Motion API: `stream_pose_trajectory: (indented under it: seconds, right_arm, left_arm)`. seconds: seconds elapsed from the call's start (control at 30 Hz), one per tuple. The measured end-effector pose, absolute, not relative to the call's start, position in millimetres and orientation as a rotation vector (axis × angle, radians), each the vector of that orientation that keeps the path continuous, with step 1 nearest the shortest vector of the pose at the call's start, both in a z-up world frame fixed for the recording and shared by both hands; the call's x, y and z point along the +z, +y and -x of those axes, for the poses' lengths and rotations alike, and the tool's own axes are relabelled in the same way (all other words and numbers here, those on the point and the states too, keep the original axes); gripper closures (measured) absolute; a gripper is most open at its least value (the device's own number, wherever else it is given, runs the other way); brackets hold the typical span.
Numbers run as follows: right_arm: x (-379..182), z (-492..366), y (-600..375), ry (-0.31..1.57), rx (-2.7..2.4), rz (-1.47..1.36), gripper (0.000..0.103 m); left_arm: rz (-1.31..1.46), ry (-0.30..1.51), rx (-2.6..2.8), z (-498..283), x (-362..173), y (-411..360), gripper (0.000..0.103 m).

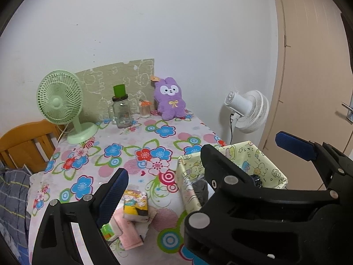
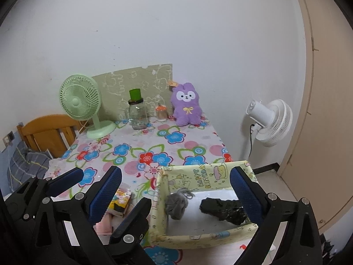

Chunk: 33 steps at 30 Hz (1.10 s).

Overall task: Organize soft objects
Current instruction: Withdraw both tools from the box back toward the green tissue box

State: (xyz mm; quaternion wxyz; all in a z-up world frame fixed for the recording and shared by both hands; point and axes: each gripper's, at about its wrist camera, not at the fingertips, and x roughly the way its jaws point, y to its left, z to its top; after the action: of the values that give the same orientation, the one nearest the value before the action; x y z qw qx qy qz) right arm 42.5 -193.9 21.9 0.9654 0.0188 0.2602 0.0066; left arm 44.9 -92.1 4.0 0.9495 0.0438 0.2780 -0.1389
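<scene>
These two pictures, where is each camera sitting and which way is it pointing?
Left wrist view: sits on the left tongs, facing across the floral table toward the wall; its own open blue-padded fingers show, over sponges.
Right wrist view: sits on the right tongs, same direction, above the box; its open fingers and the left tongs show.
Shared: purple plush, green fan, box, sponges.

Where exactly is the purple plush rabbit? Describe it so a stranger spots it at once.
Start at the floral tablecloth and follow it to the far edge by the white wall. Right of the green desk fan and the glass jar sits the purple plush rabbit, upright. It alone is fuzzy, with a white face and a yellow bow.
</scene>
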Motion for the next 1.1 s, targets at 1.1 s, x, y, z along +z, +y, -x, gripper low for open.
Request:
stream_pose_trajectory:
  seconds: [1.1]
  right_arm:
    - [-13.8, -46.7, -126.4, 0.578, 0.139, -0.025, 0.002]
  left_arm:
    - [-0.06, 0.596, -0.208, -40.6, -28.4, -24.1, 0.013]
